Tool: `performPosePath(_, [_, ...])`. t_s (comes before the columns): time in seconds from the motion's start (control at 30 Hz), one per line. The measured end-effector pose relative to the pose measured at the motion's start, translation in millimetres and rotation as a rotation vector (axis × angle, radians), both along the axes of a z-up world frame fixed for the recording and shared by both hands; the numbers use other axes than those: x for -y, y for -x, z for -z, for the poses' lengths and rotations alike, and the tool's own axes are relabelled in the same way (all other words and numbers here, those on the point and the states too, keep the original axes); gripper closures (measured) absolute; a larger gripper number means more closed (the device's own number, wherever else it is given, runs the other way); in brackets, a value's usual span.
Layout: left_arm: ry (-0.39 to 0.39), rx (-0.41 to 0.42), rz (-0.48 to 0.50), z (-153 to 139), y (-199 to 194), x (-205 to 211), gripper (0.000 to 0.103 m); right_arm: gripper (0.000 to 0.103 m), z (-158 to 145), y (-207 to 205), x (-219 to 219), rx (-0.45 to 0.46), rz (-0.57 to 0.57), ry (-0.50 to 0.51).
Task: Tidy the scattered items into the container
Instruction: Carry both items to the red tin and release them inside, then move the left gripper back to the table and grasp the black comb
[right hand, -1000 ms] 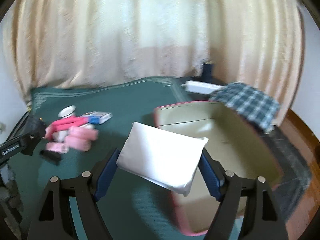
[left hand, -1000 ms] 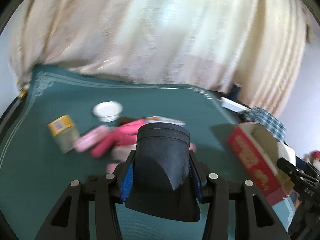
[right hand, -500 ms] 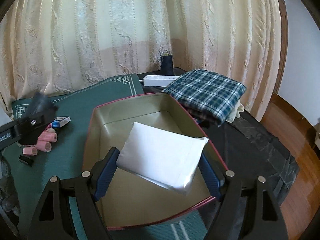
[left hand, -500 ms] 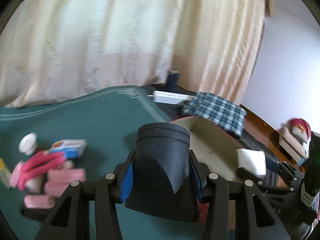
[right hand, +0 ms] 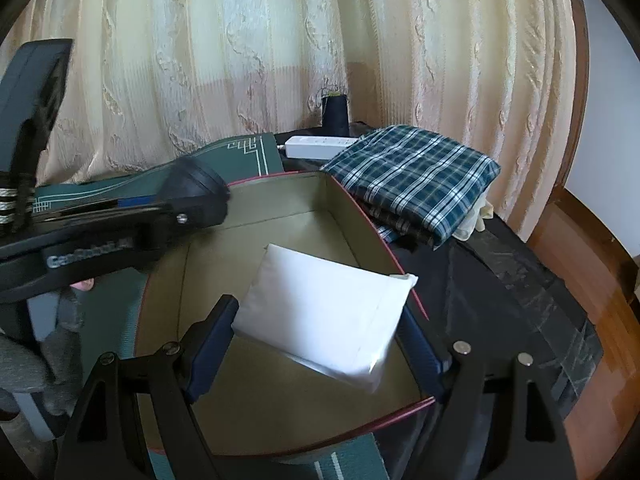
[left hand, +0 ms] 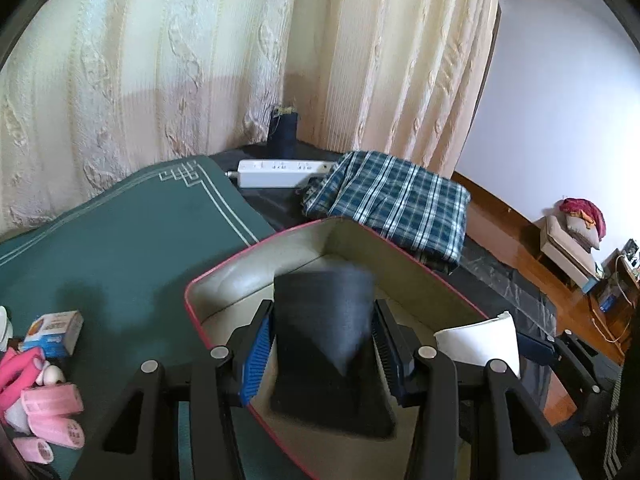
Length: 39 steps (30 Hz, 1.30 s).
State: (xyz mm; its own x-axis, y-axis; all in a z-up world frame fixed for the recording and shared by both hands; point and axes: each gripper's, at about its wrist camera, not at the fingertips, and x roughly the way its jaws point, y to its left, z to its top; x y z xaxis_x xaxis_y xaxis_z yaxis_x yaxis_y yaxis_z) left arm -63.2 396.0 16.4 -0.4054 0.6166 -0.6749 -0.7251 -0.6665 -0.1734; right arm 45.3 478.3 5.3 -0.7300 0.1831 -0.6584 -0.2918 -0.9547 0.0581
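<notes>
Red-rimmed box (right hand: 352, 216): left claw (left hand: 324, 340) clamps a dark cup-shaped object (left hand: 324, 320) above it; right claw (right hand: 320, 328) clamps a white packet (right hand: 324, 316) over its interior.

- Open rectangular cardboard container (right hand: 360, 216) with red rim and beige lining: upright on the green-matted surface (left hand: 120, 240), its floor bare.
- Dark grey soft cone-shaped object (left hand: 324, 320): blurred, held above the container's interior between blue-padded fingers (left hand: 256, 344).
- White flat rectangular packet (right hand: 324, 312): tilted, gripped at both short edges over the container.
- Pink cylindrical hair rollers (left hand: 52, 420): clustered on the mat, left of the container.
- Small blue-and-white carton (left hand: 52, 332): lying just beyond the rollers, apart from the container.
</notes>
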Motion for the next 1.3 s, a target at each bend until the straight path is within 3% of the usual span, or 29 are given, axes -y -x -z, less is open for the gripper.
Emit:
performPosePath(0.07, [-0.018,0.020,-0.001,3,2,3,0.025,0.019,2,0,-1,0.000,0.002,0.008])
performPosePath(0.1, [-0.030,0.022,-0.008,3,3,5,0.022,0.018,3,0,-2,0.000,0.004,0.013])
performPosePath(0.4, [-0.051,0.005,-0.102,-9,9,40,0.022,0.017,1,3,0,-0.010,0.009,0.043])
performPosePath(0.67, [-0.039,-0.031,-0.179,-16,2,85,0.022,0.017,-23,3,25,-0.080,-0.044,0.078])
performPosePath(0.9, [-0.023,-0.039,-0.325,-10,1,165,0.022,0.017,-35,13,77,-0.114,-0.167,0.093])
performPosePath(1.13, [0.049,-0.042,-0.512,15,7,272,0.022,0.016,-29,30,138,-0.077,-0.294,0.094])
performPosePath(1.3, [0.087,0.008,-0.566,41,21,322,0.022,0.016,-14,41,175,-0.021,-0.351,0.116])
